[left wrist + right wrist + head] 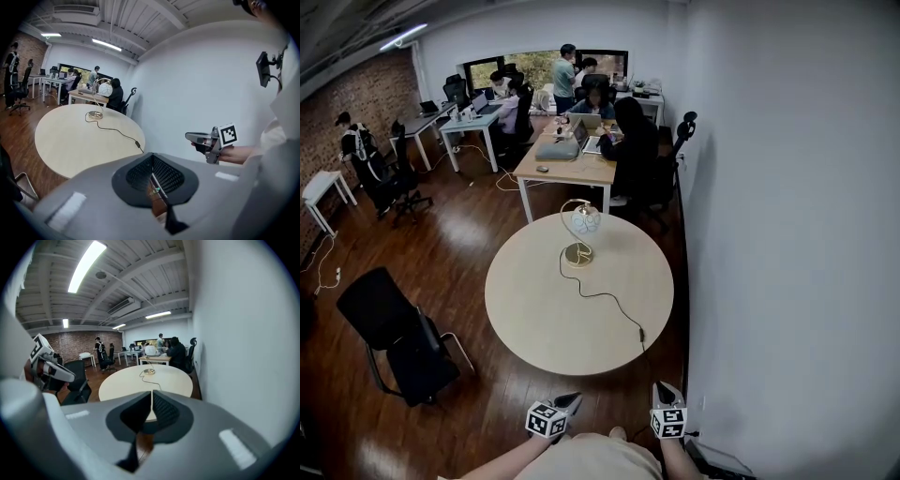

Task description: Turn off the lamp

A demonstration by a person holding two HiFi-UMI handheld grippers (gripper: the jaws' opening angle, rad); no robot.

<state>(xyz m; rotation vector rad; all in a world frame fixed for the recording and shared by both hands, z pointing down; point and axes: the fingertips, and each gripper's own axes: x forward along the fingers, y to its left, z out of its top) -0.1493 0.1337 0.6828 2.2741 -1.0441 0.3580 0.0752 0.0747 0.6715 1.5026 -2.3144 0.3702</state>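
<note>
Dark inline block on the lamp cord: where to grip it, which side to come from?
Probably pinch the inline block across its width, from above at the near right edge of the table. It lies flat in line with the cord, close to that edge, with bare tabletop either side.

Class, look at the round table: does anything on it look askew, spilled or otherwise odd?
Nothing is spilled or broken. The lamp stands upright on the table; only its cord snakes loosely across to the near edge.
</note>
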